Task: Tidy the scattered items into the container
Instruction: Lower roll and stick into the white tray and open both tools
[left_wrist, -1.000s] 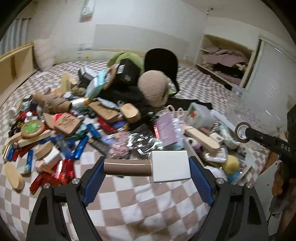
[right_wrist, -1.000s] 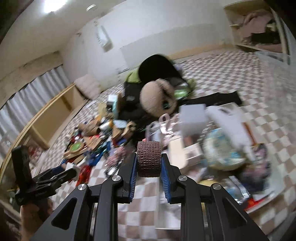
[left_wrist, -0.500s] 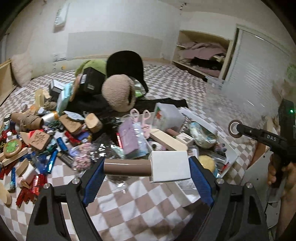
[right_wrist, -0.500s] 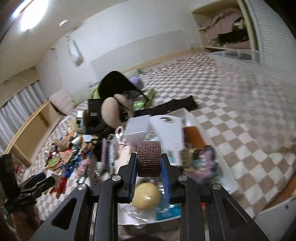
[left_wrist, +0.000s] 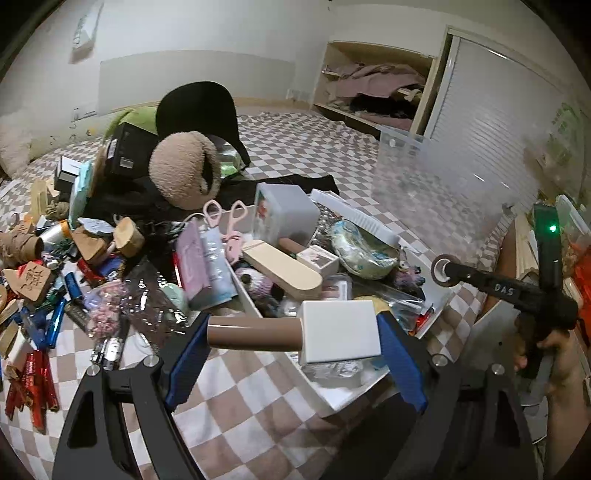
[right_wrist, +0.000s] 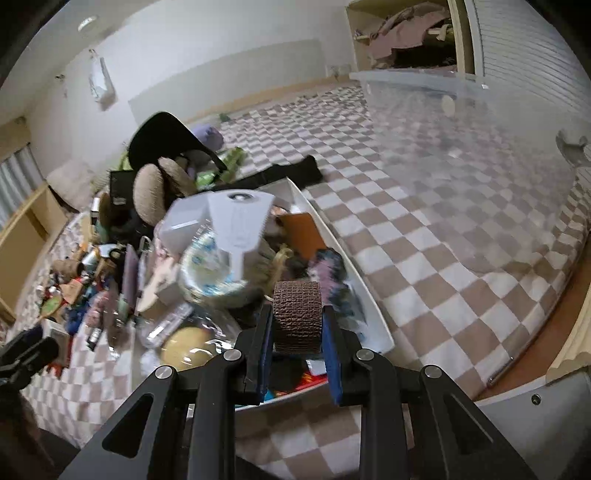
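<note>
Biggest risk here: the white tray (right_wrist: 373, 314) is already heaping, so anything dropped on top is probably going to roll off onto the checkered bed (right_wrist: 424, 229), especially the round roll. The right gripper (right_wrist: 297, 343) is hanging over the tray's near end, fingers clamped on a brown textured roll (right_wrist: 296, 317). The left gripper (left_wrist: 291, 336) is squeezing a white-headed brush with a brown handle (left_wrist: 295, 330) crosswise between its fingers, hovering at the tray's near corner.
</note>
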